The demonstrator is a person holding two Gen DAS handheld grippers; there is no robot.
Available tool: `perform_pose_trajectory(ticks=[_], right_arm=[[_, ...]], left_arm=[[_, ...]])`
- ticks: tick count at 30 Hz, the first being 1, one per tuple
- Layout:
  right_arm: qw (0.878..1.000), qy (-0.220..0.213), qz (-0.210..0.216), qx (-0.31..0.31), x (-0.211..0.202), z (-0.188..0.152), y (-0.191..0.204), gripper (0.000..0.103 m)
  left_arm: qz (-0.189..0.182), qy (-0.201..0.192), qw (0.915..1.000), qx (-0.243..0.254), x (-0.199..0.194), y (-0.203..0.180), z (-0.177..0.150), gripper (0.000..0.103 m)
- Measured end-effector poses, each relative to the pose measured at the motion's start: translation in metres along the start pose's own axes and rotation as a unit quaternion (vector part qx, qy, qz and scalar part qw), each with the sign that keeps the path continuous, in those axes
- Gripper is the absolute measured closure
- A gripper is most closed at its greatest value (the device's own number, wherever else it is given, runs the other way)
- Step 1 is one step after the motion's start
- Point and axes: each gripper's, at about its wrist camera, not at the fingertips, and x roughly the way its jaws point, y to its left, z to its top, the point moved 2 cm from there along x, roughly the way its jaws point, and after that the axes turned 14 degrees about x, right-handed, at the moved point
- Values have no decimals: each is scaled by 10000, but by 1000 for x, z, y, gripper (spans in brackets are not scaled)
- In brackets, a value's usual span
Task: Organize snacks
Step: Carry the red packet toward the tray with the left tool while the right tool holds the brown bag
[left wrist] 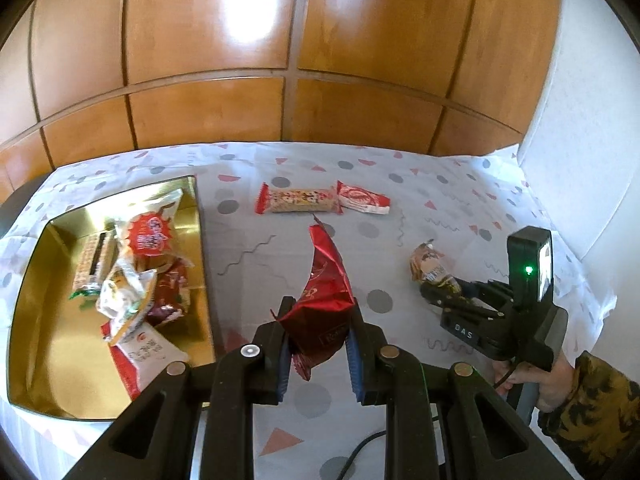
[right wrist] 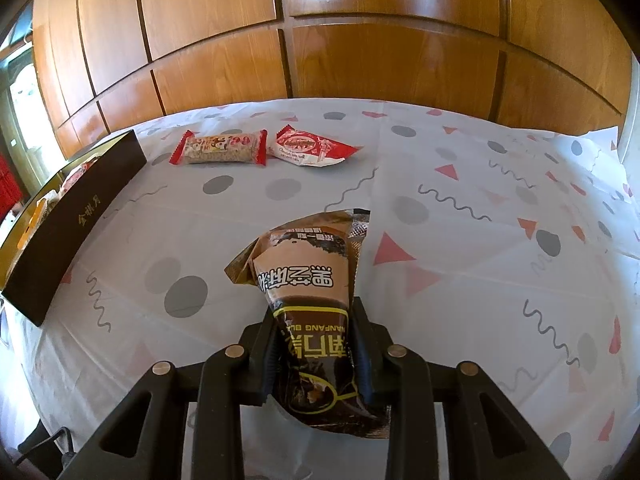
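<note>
Left gripper (left wrist: 318, 344) is clamped on a dark red packet (left wrist: 326, 300), jaws nearly shut w/ the crinkled foil pinched between the pads. The packet sticks up & forward, clear of the cloth, just right of the gold box (left wrist: 202, 264).

Right gripper (right wrist: 316, 344) grips a brown packet (right wrist: 312, 292) around its lower half, pads pressing both sides; jaws narrow. Its top end points away over the tablecloth (right wrist: 460, 168).

Both packets look light, soft & crinkly, prob. slippery film w/ fragile contents, so a mid-body pinch seems safer than the thin sealed edge, which would likely flop or slide.

Two more snacks lie touching at the far side: a red-ended bar (right wrist: 219, 148) & a white-red packet (right wrist: 314, 147). The box already holds several packets.
</note>
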Motion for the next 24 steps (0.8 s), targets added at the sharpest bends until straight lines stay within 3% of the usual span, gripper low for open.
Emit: perform_pose_trajectory(ticks=[7,14,17,21,24], right_arm=[[10000,-49,-62,-54,-1,-1,2,71],[9999,-74,-90,-57,-2,-3,3,71],[9999,-80,-77,-46,-2,-3,3,71],[10000,-83,-46,-24,-2,-3,1,71],[10000,-83,-35,-15,-2,-2,1,71]], left_arm=[[268,-11,9994,-224,-8,21,-6,80],[725,-23,9950,-689,-22,69,-19,80],[1032,13,9889,-1069,-31,106,-31,80],[1437,231,9733,-1777,-33,163,-57,80],[1590,403,9652,-2037,-28,187,-72,80]])
